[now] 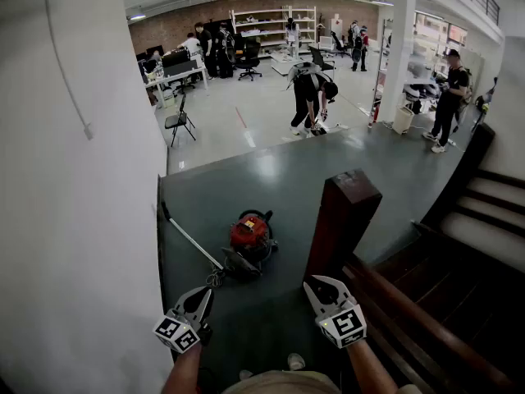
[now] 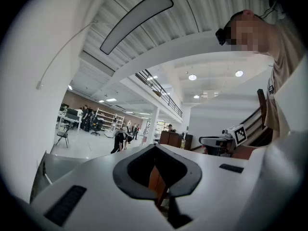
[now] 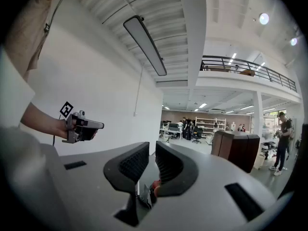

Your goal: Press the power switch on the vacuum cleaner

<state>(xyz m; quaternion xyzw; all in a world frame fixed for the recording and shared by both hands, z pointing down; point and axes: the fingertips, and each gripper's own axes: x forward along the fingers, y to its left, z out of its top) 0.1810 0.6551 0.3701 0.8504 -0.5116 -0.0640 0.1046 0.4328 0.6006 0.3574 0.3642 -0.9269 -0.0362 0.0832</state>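
Observation:
The red and black vacuum cleaner (image 1: 250,238) stands on the grey floor below, with its wand (image 1: 191,240) stretching to the left. Both grippers are held level in the air well short of it, near the bottom of the head view. My left gripper (image 1: 203,292) (image 2: 154,147) has its tips together and nothing between them. My right gripper (image 1: 314,284) (image 3: 152,146) is also shut and empty, with only a thin slit between its ribbed pads. Each gripper shows in the other's view: the right gripper (image 2: 219,141) and the left gripper (image 3: 84,125).
A dark wooden newel post (image 1: 340,220) rises just right of the vacuum, and wooden stairs (image 1: 459,286) climb at the right. A white wall (image 1: 74,220) runs along the left. Farther off are a black chair (image 1: 179,121), a bending person (image 1: 310,97) and several others.

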